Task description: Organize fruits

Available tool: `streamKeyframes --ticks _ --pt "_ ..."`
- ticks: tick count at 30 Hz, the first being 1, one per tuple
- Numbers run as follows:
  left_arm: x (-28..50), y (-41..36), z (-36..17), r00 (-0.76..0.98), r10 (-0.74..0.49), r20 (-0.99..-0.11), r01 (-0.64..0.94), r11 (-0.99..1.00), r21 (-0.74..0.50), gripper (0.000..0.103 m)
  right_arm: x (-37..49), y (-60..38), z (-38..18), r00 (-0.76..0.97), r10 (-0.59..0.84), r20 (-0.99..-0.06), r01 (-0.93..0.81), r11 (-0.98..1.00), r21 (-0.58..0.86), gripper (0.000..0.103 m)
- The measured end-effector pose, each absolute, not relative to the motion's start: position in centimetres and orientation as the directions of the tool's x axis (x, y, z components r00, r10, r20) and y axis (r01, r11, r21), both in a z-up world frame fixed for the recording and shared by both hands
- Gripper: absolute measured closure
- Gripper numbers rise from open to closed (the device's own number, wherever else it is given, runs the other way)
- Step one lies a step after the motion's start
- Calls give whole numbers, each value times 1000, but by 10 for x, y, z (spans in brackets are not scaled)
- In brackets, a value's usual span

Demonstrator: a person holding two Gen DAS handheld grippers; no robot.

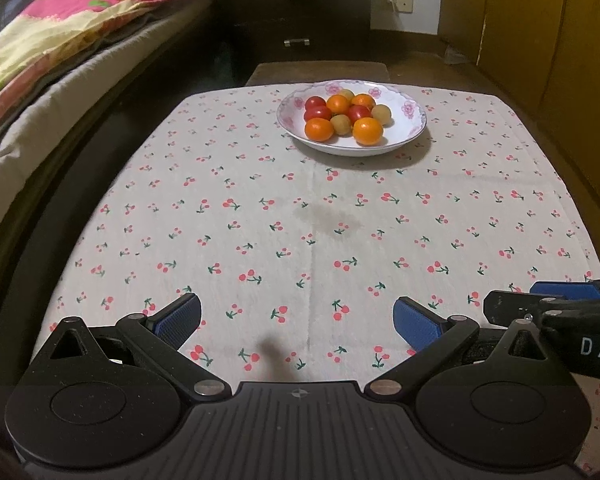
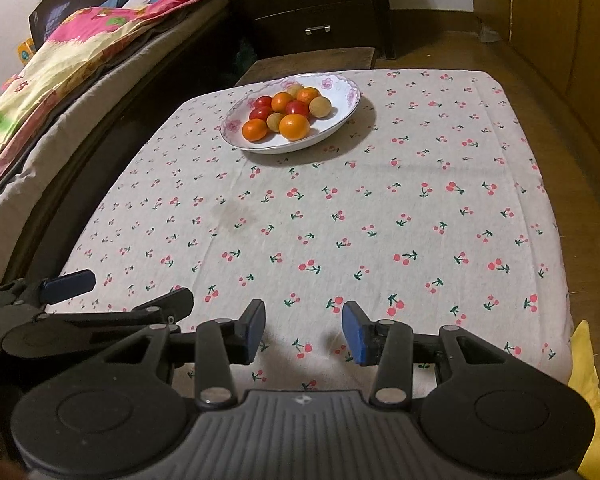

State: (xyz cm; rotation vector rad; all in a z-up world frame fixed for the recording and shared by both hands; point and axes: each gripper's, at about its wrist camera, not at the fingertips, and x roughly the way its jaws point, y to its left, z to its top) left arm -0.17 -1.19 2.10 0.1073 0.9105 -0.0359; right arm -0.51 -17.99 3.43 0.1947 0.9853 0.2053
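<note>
Left wrist view: low table under a white cherry-print cloth [image 1: 300, 220], bare except for one dish; faint darker stain on the cloth near centre. At 12 o'clock on the cloth, near the far edge, sits the white shallow ceramic plate with pink flower rim [image 1: 414, 114]. All the fruit lies piled on it: four round orange citrus, biggest at the plate's 5 o'clock [image 1: 367, 131], three glossy red tomato-like fruits [image 1: 315, 102], three small tan round fruits [image 1: 381, 114]. None lies on the cloth.

Left gripper [image 1: 298, 320] at 6 o'clock, fingers spread wide, nothing between the blue pads. Right gripper [image 2: 304, 330] low over the near edge too, fingers parted less widely, empty. Each shows at the other's side edge. Both well apart from the plate.

Step, judged: fits either fruit already gathered on the plate with the grippers back at the near edge, or mixed fruit waiting to be sorted out; cannot settle which, and no other container is in sight. Any reach would go to 12 o'clock, and round, packed, touching fruit would need a centred pinch so it doesn't roll
</note>
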Motion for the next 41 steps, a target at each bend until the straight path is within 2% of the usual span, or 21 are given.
streamKeyframes --ticks 41 --pt "-9 -10 19 614 20 -789 73 994 82 0 -10 -178 34 533 256 -807 -82 964 251 60"
